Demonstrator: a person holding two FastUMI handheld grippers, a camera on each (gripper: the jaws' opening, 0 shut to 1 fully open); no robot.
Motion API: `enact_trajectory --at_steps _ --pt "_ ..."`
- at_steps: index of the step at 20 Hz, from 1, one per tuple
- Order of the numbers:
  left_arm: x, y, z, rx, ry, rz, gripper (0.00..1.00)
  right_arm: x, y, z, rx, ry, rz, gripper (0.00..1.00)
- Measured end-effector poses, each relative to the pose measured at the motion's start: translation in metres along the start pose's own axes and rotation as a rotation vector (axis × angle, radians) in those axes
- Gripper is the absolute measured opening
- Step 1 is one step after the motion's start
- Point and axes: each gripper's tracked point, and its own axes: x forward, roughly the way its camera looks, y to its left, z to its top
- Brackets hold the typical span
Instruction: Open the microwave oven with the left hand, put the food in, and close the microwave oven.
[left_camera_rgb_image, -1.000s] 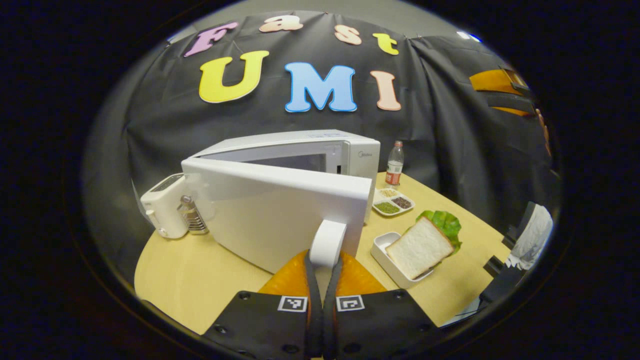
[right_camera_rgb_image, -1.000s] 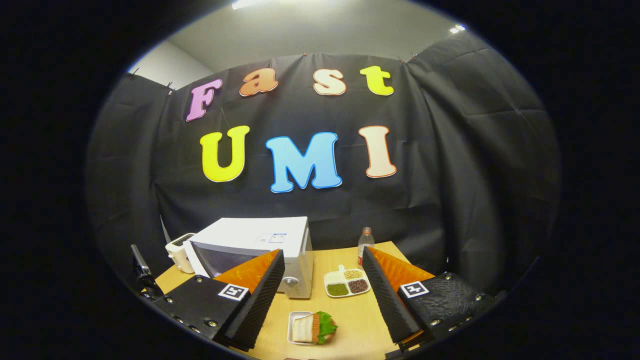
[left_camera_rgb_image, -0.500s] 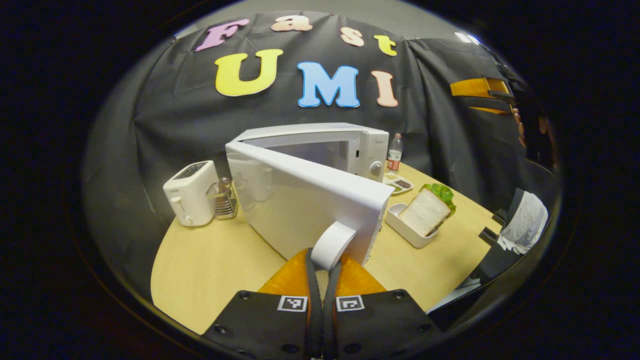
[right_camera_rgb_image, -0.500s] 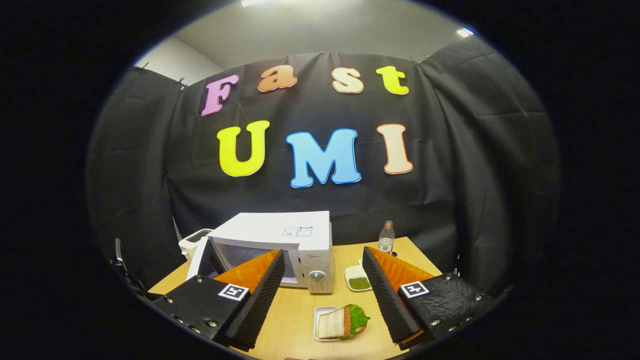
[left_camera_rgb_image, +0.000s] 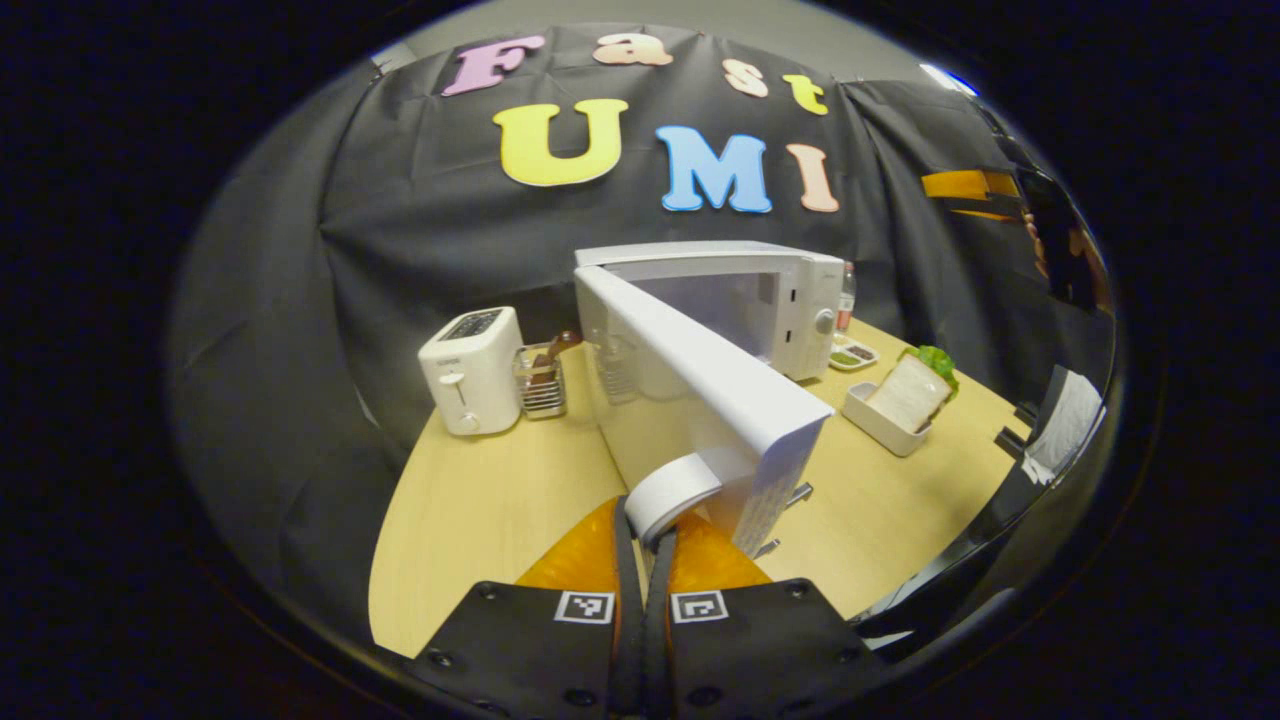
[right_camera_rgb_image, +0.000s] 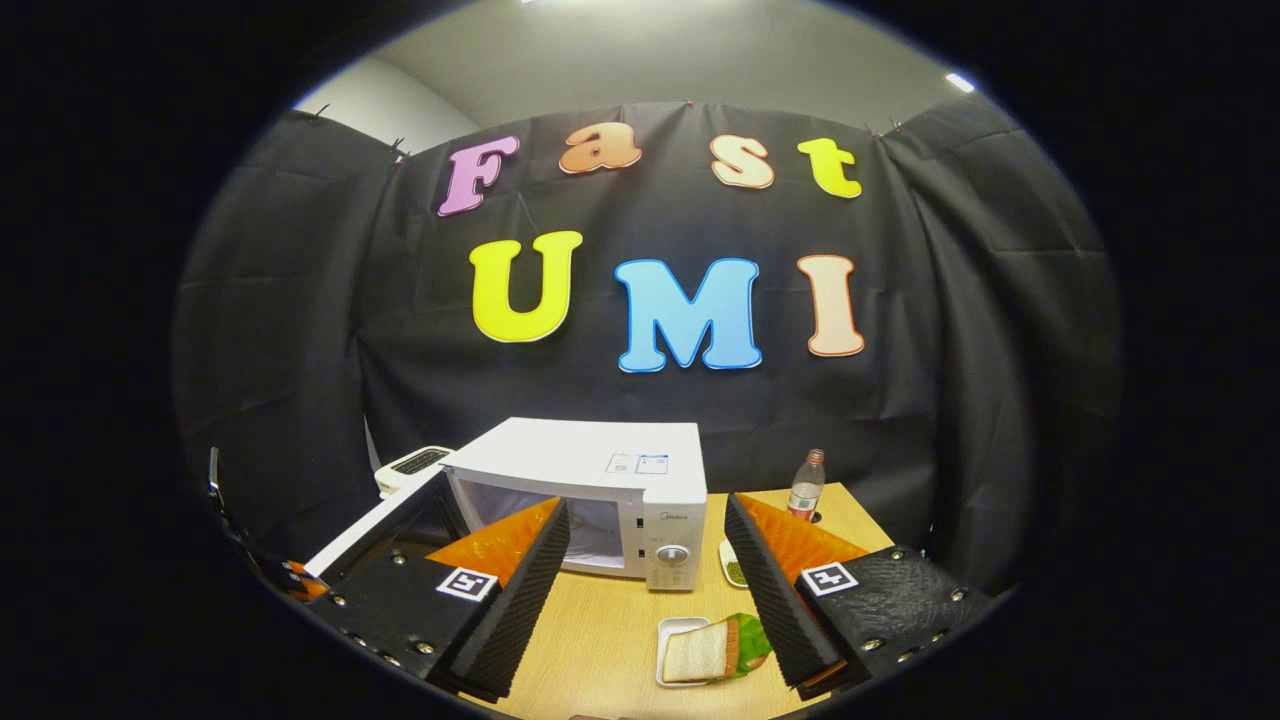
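Note:
The white microwave (left_camera_rgb_image: 790, 295) stands at the back of the table with its door (left_camera_rgb_image: 700, 390) swung wide open, edge-on to me. My left gripper (left_camera_rgb_image: 645, 525) is shut on the door's white handle (left_camera_rgb_image: 672, 490). The food, a slice of bread with lettuce in a white tray (left_camera_rgb_image: 900, 400), sits to the right of the microwave. In the right gripper view the microwave (right_camera_rgb_image: 600, 460) shows its open cavity, and the bread (right_camera_rgb_image: 700, 652) lies in front of it. My right gripper (right_camera_rgb_image: 645, 505) hangs open above the table with nothing in it.
A white toaster (left_camera_rgb_image: 470, 370) and a wire utensil rack (left_camera_rgb_image: 542, 380) stand left of the door. A bottle (right_camera_rgb_image: 805, 485) and a small dish of beans (left_camera_rgb_image: 855, 353) sit right of the microwave. The wooden table (left_camera_rgb_image: 480, 510) is bare in front of the toaster.
The left gripper has pulled the handle toward me and the door has swung from partly open to wide open. The right gripper stayed open and shifted slightly.

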Motion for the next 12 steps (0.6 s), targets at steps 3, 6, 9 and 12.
enact_trajectory --at_steps 3,6,9,12 --pt "-0.001 0.014 -0.002 -0.04 -0.021 0.029 0.07 0.005 0.012 0.002 -0.026 0.005 0.028 0.94" --pt "-0.002 0.01 -0.007 -0.041 -0.019 0.0 0.12 0.007 0.018 -0.001 -0.052 0.017 0.052 0.94" --pt "-0.004 0.016 -0.01 -0.074 -0.005 -0.009 0.19 0.006 0.016 -0.003 -0.066 0.022 0.067 0.95" --pt "-0.012 0.026 -0.012 -0.103 -0.001 0.042 0.25 0.008 0.009 -0.009 -0.081 0.028 0.083 0.95"
